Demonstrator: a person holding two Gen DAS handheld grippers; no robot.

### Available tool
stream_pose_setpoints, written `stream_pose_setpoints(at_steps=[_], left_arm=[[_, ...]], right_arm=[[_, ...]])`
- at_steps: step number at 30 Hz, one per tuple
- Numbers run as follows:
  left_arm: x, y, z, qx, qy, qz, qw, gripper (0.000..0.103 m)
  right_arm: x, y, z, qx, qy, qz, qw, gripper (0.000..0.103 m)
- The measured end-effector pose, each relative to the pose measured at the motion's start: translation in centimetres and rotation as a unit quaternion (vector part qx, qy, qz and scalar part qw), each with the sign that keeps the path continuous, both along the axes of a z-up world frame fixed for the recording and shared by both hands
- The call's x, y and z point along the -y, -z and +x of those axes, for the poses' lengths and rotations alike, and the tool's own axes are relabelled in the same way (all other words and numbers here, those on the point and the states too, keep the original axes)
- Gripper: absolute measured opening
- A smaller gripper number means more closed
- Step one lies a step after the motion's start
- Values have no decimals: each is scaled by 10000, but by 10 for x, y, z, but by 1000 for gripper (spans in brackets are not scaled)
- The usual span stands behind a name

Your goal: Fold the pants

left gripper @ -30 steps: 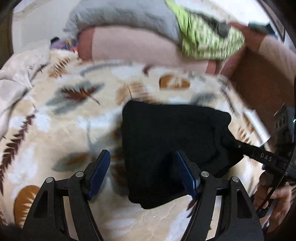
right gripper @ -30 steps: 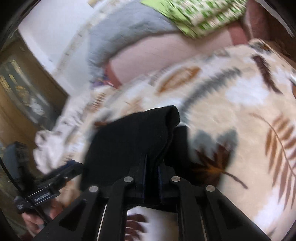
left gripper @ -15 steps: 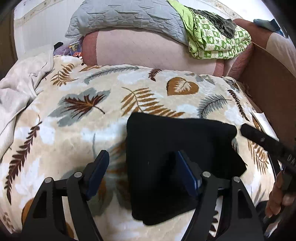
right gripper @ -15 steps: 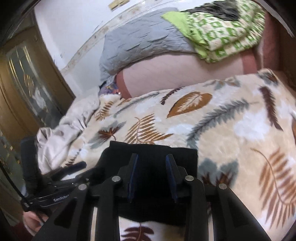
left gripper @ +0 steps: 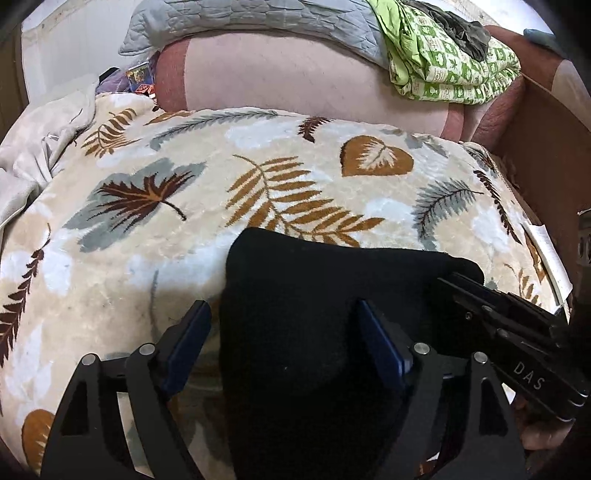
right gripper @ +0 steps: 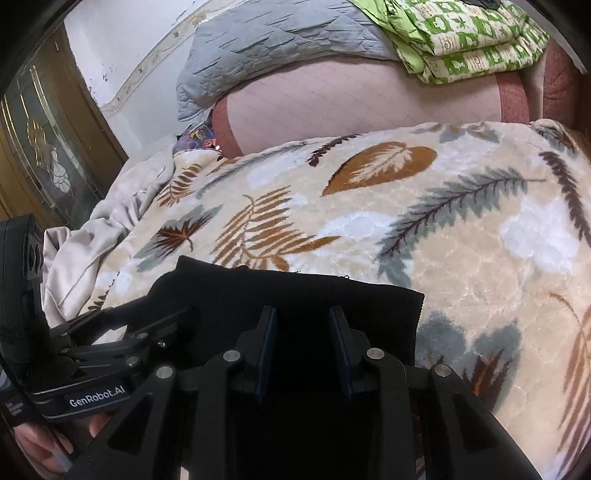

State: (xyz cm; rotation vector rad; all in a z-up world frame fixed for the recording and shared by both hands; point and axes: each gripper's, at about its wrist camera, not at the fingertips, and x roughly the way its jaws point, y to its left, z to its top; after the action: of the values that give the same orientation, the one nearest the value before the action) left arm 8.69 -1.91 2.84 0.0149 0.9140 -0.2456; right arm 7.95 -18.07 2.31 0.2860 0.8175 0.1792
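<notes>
The black pants (left gripper: 332, 295) lie folded into a compact rectangle on the leaf-patterned blanket (left gripper: 184, 184); they also show in the right wrist view (right gripper: 295, 291). My left gripper (left gripper: 284, 325) is open, its fingers straddling the left part of the pants from the near side, holding nothing. My right gripper (right gripper: 303, 328) is open with a narrower gap, hovering over the near edge of the pants, empty. The right gripper also shows at the pants' right side in the left wrist view (left gripper: 480, 299). The left gripper shows at the lower left in the right wrist view (right gripper: 147, 325).
A pink bolster (left gripper: 314, 74) with a grey quilt (left gripper: 240, 18) and green patterned bedding (left gripper: 454, 62) lies along the far edge. A rumpled beige sheet (left gripper: 33, 147) is at the left. A wooden bed frame (left gripper: 546, 147) borders the right. A glass-panelled wooden door (right gripper: 40, 147) stands at the far left.
My right gripper let go of the pants' fold and opened; the fold dropped flat onto the blanket. Both grippers drew back slightly toward the near side.
</notes>
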Motion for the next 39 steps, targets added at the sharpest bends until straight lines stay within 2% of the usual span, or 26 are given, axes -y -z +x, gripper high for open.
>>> stream_pose_setpoints(at_steps=[4,8,9,15,24,32,39], left_arm=[[0,-4,-5,13,-4,30,10000,82],[-3,-12,-15,73,-10,71,9999,82],[-4,-16,-19,114,-9,88,9999,82],[-12,-25,-39,237,-36,70,9997,82],[-14,-1,-61,-10,-55,132,9999,82],[-14,4,-65,26,-80,112,9999,84],[-15,-1,-72,80,-98,106,9999,83]], right_arm=[[0,-8,-5,-47,-20,28,10000,30],[-3,-23,-24,56,-61,55,10000,49],[-4,-27,-30,98,-69,21,9999,50],[-11,-36,-60,162,-92,-92,9998,50],[-17,-17,-82,-64,-62,-345,9994,50],[-24,-7,-91,-53,-27,-627,9980,49],[-17,-16,-89,-111,151,-389,9991,49]])
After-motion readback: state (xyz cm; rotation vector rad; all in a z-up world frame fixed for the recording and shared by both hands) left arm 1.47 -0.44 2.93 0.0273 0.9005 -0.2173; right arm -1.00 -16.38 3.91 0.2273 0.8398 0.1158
